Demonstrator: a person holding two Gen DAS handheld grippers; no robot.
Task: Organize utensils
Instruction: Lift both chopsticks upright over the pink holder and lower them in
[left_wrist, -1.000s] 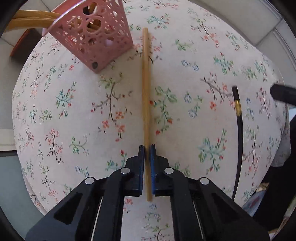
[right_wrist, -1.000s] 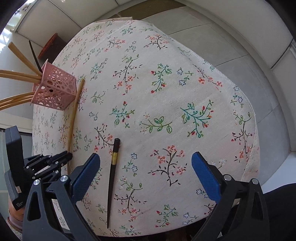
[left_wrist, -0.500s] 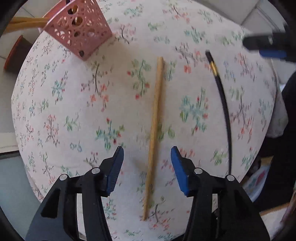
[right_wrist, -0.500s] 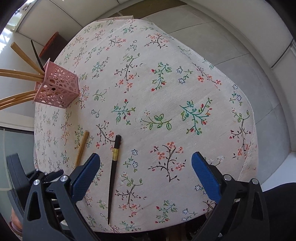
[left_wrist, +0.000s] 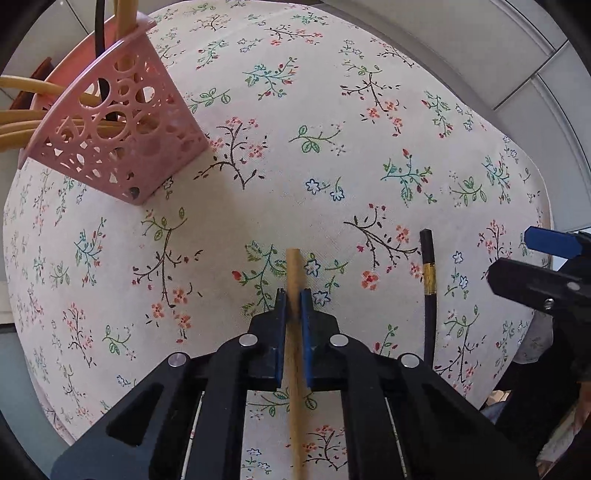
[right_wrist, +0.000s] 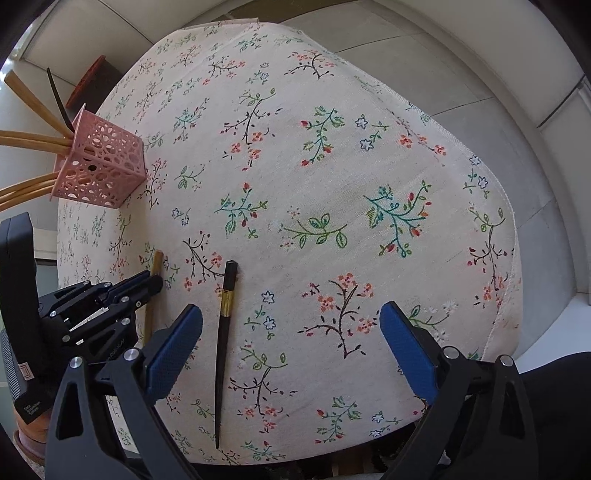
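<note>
The left gripper (left_wrist: 291, 295) has just clamped its jaws on the wooden chopstick (left_wrist: 294, 269), having let go and regripped nearer its far end. The chopstick lies on the bench (left_wrist: 332, 110), with the holder (left_wrist: 122, 147) at ten o'clock. The right gripper (right_wrist: 291, 332) has narrowed a little but stays wide, empty, the black chopstick (right_wrist: 225, 332) just beside its left jaw. Likely next: lift to the holder.

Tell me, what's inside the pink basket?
The pink basket holds several wooden chopsticks and one black chopstick, all poking out the top. Their lower ends show only partly through the holes, so the bottom stays hidden.
</note>
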